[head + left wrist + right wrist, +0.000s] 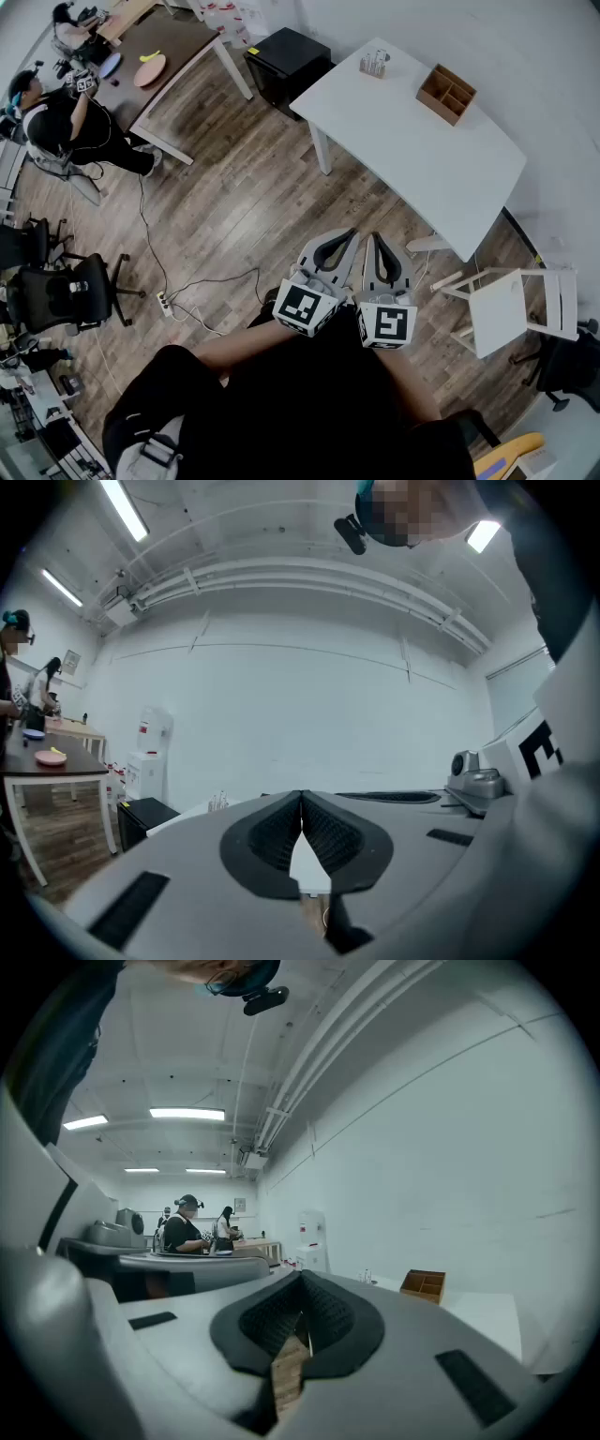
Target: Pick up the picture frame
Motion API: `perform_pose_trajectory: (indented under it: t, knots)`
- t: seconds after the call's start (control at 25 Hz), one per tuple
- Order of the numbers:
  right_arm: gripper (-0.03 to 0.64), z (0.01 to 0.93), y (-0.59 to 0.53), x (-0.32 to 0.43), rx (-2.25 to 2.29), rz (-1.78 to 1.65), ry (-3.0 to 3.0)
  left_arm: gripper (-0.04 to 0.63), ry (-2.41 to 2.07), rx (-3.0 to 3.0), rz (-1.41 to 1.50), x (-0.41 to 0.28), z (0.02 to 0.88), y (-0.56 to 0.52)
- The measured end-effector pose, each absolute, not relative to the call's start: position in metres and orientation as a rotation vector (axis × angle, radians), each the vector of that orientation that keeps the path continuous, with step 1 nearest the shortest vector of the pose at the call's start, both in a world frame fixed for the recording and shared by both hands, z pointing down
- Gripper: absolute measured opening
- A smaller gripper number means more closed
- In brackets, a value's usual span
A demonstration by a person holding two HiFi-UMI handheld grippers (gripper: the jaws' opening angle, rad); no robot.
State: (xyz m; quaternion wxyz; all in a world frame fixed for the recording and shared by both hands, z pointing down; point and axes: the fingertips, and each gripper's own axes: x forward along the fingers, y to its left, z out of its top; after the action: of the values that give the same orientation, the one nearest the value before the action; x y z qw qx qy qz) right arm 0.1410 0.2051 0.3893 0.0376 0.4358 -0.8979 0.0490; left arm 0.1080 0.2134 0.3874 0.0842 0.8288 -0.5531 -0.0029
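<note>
The left claw (348, 236) and right claw (376, 240) are both pinched shut on nothing, just short of the white rectangular bench (422, 159). No picture frame is clearly visible. The bench's far end carries a compartmented wooden box (447, 92) and a small clear glass holder (374, 63). A frame is probably light and stiff, and fragile if glazed, so grip one side rail.

A lab or office workroom. Bare white walls (309, 714), strip lights (187, 1113), work tables (441, 159), rolling office chairs (80, 291) and a cable (142, 214) trailing over the wood floor (244, 206).
</note>
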Motion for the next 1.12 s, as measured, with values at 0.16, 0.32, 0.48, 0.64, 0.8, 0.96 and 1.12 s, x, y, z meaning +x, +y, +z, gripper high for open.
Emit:
perform_pose_trajectory:
  t: [0.16,0.32,0.48,0.64,0.8,0.96,1.12]
  knots:
    - [0.032,0.386,0.217,0.138,1.328,0.142,-2.760,0.015,-1.662,2.461,-0.008,0.100,0.386,0.225]
    - [0.032,0.389,0.225,0.138,1.325,0.150,-2.754,0.015,-1.651,2.436,-0.010,0.099,0.394,0.232]
    - [0.032,0.381,0.227,0.146,1.356,0.138,-2.784,0.015,-1.637,2.448,-0.017,0.105,0.394,0.233]
    - [0.034,0.384,0.227,0.158,1.388,0.143,-2.758,0.014,-1.617,2.459,-0.005,0.115,0.397,0.235]
    - [0.035,0.383,0.224,0.167,1.408,0.127,-2.758,0.015,-1.607,2.470,0.009,0.124,0.397,0.233]
    - [0.035,0.391,0.222,0.177,1.423,0.164,-2.754,0.015,-1.592,2.464,0.044,0.135,0.404,0.232]
    - [0.035,0.398,0.224,0.179,1.411,0.199,-2.765,0.015,-1.580,2.452,0.089,0.138,0.414,0.236]
